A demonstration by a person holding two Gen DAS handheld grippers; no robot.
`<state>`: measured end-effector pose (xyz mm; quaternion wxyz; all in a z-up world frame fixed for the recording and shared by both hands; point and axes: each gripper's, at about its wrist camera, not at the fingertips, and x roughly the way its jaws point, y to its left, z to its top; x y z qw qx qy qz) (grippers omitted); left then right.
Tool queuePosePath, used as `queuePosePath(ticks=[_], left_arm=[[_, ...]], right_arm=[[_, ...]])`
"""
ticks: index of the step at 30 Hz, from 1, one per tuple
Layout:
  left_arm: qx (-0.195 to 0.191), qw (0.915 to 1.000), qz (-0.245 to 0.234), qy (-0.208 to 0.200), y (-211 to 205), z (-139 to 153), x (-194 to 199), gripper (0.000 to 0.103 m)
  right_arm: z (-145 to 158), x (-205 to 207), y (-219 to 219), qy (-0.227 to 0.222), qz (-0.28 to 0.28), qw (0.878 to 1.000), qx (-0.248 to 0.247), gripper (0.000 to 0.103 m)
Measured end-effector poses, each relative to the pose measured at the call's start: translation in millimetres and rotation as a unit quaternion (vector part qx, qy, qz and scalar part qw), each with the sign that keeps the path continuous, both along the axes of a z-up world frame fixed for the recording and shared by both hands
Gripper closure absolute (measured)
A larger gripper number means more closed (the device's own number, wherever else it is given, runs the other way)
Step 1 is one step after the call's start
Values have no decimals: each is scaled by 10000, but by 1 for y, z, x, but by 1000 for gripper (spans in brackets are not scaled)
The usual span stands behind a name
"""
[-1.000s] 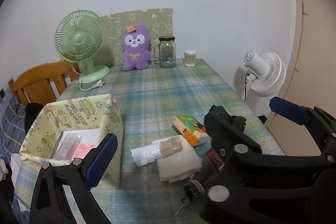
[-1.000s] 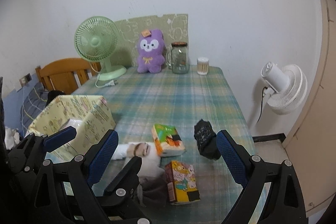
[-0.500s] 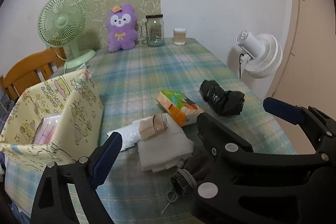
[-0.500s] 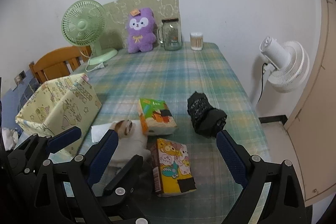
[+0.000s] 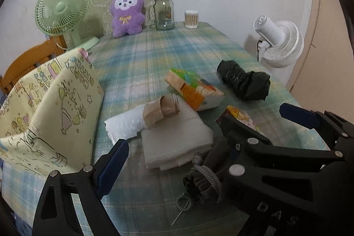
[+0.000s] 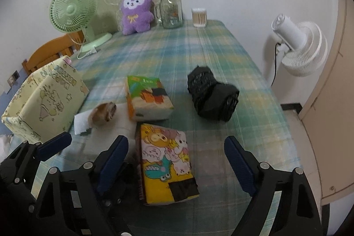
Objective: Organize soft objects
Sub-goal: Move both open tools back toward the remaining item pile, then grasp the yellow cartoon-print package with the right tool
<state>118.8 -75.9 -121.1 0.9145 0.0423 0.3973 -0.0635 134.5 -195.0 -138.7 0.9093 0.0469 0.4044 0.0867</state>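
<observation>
Hovering wide-fingered, right gripper (image 6: 174,160) is straddling the cartoon tissue pack (image 6: 167,164) at lower centre, likely lining up a grasp; left gripper (image 5: 199,154) fingers also spread wide.

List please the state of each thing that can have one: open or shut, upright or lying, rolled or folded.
left gripper: open, holds nothing
right gripper: open, above the cartoon tissue pack, which lies flat
storage box: open at top
glass jar: upright, lid on
black bag roll: rolled, lying
white cloth: folded, flat
green tissue pack: lying flat
plush toy: sitting upright
</observation>
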Motion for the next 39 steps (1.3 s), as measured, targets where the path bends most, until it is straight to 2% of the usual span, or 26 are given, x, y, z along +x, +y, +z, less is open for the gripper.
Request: queuePosePath(ticks=[5, 7, 10, 21, 27, 35, 39], left_arm=[[-19, 9999, -53, 86, -2, -6, 1, 9], [-12, 9999, -65, 110, -3, -8, 1, 8], [40, 9999, -88, 120, -5, -9, 1, 8], [155, 9998, -111, -114, -3, 8, 3, 9], [-115, 9999, 37, -93, 9, 15, 19, 23], [-60, 9997, 130, -185, 17, 14, 33, 26], [-86, 9998, 128, -137, 20, 9, 42, 34]], right_arm=[[-9, 3, -1, 127, 15, 9999, 102, 24], [-11, 3, 1, 177, 96, 9996, 210, 41], [-10, 2, 7, 193, 206, 9993, 247, 53], [12, 0, 9, -75, 227, 9995, 209, 58], [24, 8, 12, -188, 192, 9995, 179, 58], [24, 25, 24, -187, 207, 9996, 109, 58], [20, 33, 27, -110, 194, 9997, 97, 58]])
